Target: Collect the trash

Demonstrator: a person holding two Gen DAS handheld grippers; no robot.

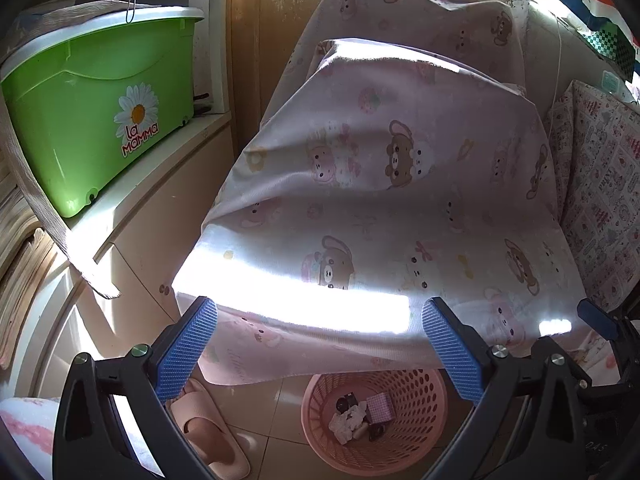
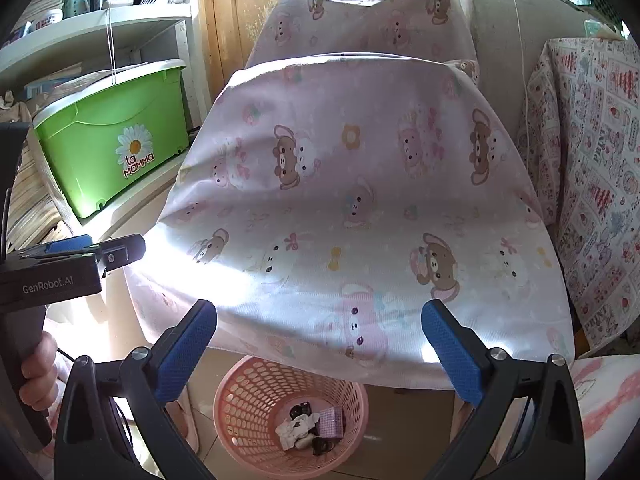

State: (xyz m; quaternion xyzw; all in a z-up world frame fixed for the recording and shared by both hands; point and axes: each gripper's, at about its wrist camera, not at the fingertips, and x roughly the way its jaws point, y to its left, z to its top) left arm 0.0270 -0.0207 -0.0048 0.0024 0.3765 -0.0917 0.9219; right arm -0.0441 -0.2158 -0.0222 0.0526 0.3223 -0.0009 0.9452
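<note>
Both hand-held grippers hung released and empty above the trash basket, with nothing loose in sight to collect.

The left hand-held gripper (image 1: 319, 348) and the right hand-held gripper (image 2: 319, 350) each stood with jaws spread wide, grasping nothing, over the round pink perforated plastic basket (image 1: 428, 400) on the tiled floor. The basket already held the trash: a crumpled white tissue (image 1: 347, 420), a small checked purple box (image 1: 380, 407) and some dark bits too small to identify. The collecting looked nearly or wholly done; the next move would call for scanning for leftover litter. The pink bear-print cloth (image 2: 340, 200) draped over a worktop hid whatever lay beneath it, and sun glare washed out its front edge. A beige slipper (image 1: 208, 436) lay just beside the basket, partly behind a finger.
</note>
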